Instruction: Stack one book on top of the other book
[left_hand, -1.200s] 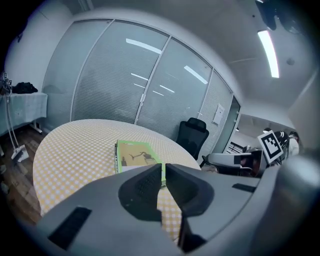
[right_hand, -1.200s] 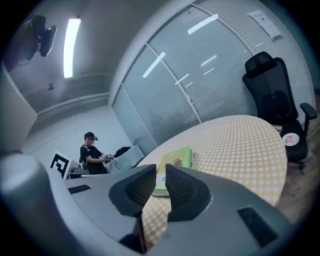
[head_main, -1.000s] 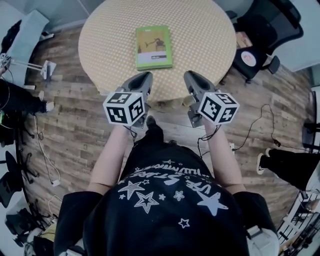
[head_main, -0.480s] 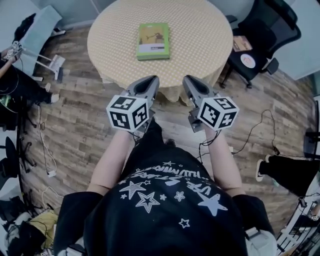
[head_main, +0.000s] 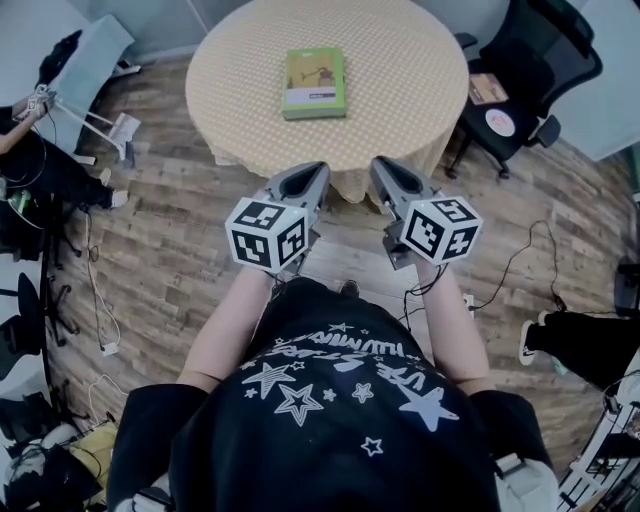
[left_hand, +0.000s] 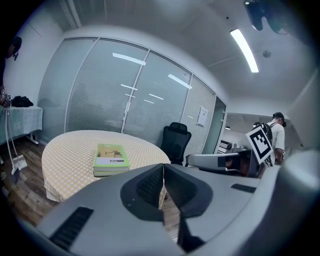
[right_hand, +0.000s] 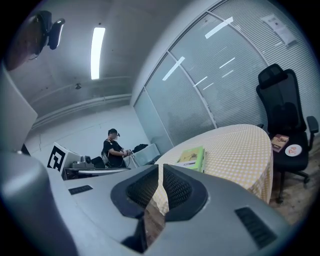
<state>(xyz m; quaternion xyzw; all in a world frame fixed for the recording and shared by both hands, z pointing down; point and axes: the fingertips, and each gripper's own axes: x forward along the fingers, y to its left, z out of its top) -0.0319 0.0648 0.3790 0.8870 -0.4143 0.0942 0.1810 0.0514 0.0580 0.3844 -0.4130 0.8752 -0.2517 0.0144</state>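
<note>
A green-covered book (head_main: 315, 82) lies flat on the round table (head_main: 400, 90) with the yellow checked cloth. In the left gripper view the book (left_hand: 111, 159) appears to rest on a second book of the same size. My left gripper (head_main: 318, 170) hangs shut and empty over the floor, just short of the table's near edge. Beside it my right gripper (head_main: 378, 163) is also shut with nothing in it. Each gripper view looks past its closed jaws, left gripper (left_hand: 163, 168) and right gripper (right_hand: 160, 167), toward the book (right_hand: 192, 158), which is well out of reach.
A black office chair (head_main: 530, 70) stands at the table's right, with a second chair (left_hand: 175, 142) behind the table. A person (right_hand: 114, 145) stands by a side table at the left, and cables (head_main: 95, 320) trail over the wooden floor.
Both grippers have drawn back from the table's edge toward my body and risen slightly. The table and book now look farther away. The jaws stay closed.
</note>
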